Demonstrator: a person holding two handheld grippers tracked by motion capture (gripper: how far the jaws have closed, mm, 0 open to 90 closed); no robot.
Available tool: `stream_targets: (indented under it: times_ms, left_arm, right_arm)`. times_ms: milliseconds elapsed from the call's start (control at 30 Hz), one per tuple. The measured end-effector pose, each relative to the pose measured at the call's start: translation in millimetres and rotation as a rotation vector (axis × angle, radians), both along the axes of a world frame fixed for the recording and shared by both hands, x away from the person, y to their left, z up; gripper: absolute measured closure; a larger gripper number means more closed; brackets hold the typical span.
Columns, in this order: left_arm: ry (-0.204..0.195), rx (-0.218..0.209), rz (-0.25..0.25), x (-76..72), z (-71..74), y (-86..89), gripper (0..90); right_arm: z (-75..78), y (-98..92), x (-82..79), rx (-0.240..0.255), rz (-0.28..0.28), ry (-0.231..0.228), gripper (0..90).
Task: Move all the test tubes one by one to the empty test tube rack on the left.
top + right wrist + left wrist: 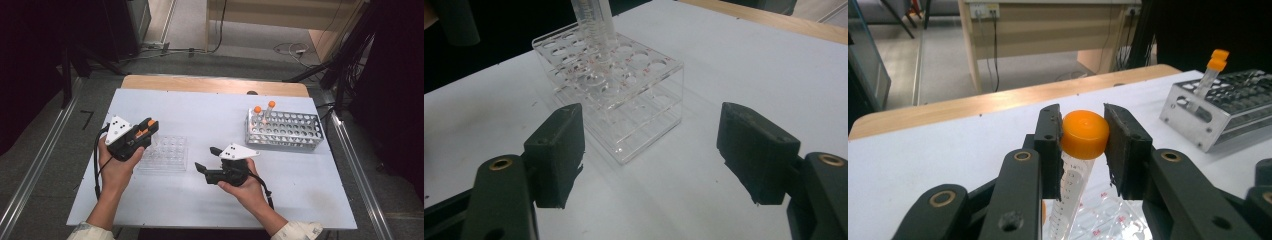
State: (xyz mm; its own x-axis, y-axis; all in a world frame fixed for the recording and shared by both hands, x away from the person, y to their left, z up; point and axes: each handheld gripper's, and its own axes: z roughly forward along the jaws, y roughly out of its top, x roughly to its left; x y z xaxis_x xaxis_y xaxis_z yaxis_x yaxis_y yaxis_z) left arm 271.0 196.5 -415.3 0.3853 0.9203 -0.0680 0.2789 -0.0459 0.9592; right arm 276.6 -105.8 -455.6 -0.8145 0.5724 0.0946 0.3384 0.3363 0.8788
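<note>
Two racks sit on the white desk (200,200) from above: a clear plastic rack (165,154) near the person's left hand, a metal rack (284,130) well apart to the right with two orange-capped tubes (264,115) standing in it. The left gripper (150,126) hovers at the clear rack's far-left corner, an orange cap between its jaws; the right gripper (206,159) rests just beside that rack, jaws spread.

In the left gripper view, the jaws pinch the orange cap (1085,134) of a graduated tube (1070,195), which hangs tilted over the clear rack.

From the right gripper view, jaws wide and empty, the tube's lower end (595,30) appears already in a hole of the clear rack (619,85).

The step looks like seating the tube. I'd straighten it first, lower slowly until it bottoms, then release; steadying the light rack with the free gripper would stop it sliding.
</note>
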Motion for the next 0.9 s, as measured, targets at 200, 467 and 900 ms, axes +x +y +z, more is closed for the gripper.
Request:
stream_targets:
  times_ms: [200,467,900]
  left_arm:
    - [0.040,0.020,0.001,3.3,-7.6,-1.8,70.6]
    - [0.080,0.031,0.002,5.9,-13.8,-3.4,70.2]
    - [0.080,-0.011,-0.013,4.3,-10.7,-3.9,57.8]
  right_arm:
    - [0.2,-0.2,-0.2,0.001,0.000,0.000,25.7]
    - [0.5,-0.7,0.0,0.004,0.000,0.000,25.8]
    - [0.7,-1.0,0.1,0.004,-0.003,-0.002,25.8]
